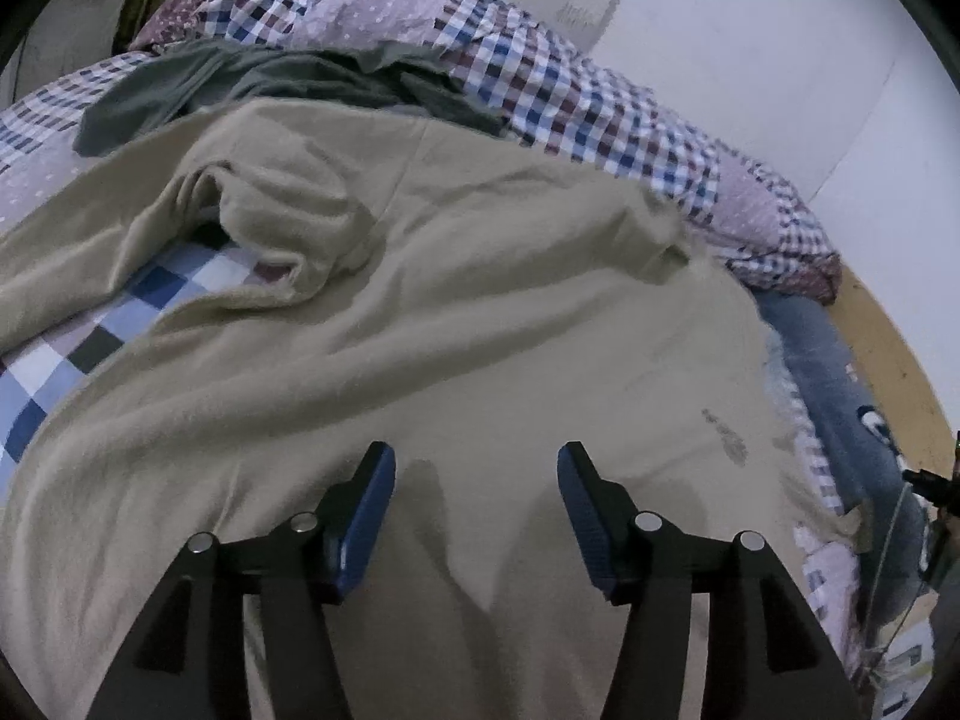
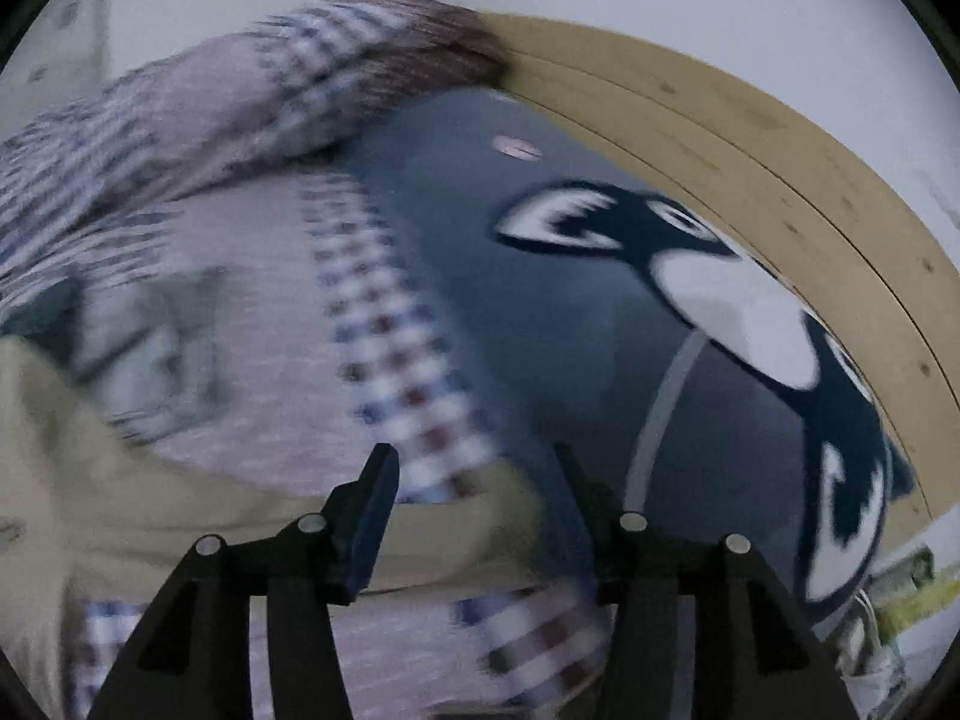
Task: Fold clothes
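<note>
A large beige garment (image 1: 420, 312) lies spread and rumpled over the bed, filling most of the left wrist view. My left gripper (image 1: 477, 468) hovers open just above its near part, nothing between the blue pads. A grey-green garment (image 1: 258, 84) lies crumpled beyond it. In the blurred right wrist view, my right gripper (image 2: 474, 468) stands open over a corner of the beige garment (image 2: 120, 498), which reaches between its fingers; the jaws are apart.
A checked and dotted patchwork quilt (image 1: 570, 96) covers the bed and bunches at the far side. A grey-blue cushion with a black-and-white animal print (image 2: 600, 300) lies along the wooden bed frame (image 2: 780, 168). White wall (image 1: 750, 30) stands behind.
</note>
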`<act>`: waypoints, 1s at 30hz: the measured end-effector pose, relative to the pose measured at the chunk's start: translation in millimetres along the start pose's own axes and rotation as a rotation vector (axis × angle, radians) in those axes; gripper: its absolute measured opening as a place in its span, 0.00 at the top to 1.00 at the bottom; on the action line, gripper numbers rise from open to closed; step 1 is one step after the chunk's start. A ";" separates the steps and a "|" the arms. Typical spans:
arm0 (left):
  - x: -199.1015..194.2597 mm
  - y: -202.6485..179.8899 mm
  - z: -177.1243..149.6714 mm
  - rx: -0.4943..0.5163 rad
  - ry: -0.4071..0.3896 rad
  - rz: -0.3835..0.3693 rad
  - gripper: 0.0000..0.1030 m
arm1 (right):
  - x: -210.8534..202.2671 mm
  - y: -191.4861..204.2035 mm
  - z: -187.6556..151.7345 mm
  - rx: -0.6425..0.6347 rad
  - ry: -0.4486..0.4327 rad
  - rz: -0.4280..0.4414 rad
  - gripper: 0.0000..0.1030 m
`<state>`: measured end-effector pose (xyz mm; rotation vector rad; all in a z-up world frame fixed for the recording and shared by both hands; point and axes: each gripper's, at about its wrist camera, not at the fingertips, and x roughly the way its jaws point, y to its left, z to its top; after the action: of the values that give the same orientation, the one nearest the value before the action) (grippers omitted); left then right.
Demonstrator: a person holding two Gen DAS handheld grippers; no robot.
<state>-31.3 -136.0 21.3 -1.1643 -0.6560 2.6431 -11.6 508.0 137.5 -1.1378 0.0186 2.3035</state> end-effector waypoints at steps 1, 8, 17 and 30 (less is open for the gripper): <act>-5.5 -1.0 2.3 0.000 -0.017 -0.010 0.37 | -8.4 17.8 -0.5 -0.026 -0.009 0.031 0.47; -34.1 4.7 18.6 -0.025 -0.122 -0.036 0.24 | -53.1 179.1 1.7 -0.243 -0.038 0.308 0.43; -52.1 48.9 38.0 -0.202 -0.162 -0.074 0.24 | -115.8 420.0 4.6 -0.629 -0.105 0.552 0.39; -47.5 71.4 39.6 -0.293 -0.140 -0.133 0.24 | -55.2 605.4 29.2 -0.853 -0.015 0.592 0.52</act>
<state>-27.4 -227.8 43.1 -0.9656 -1.1365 2.5932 -303.8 -20.0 58.8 -1.6840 -0.8000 2.9455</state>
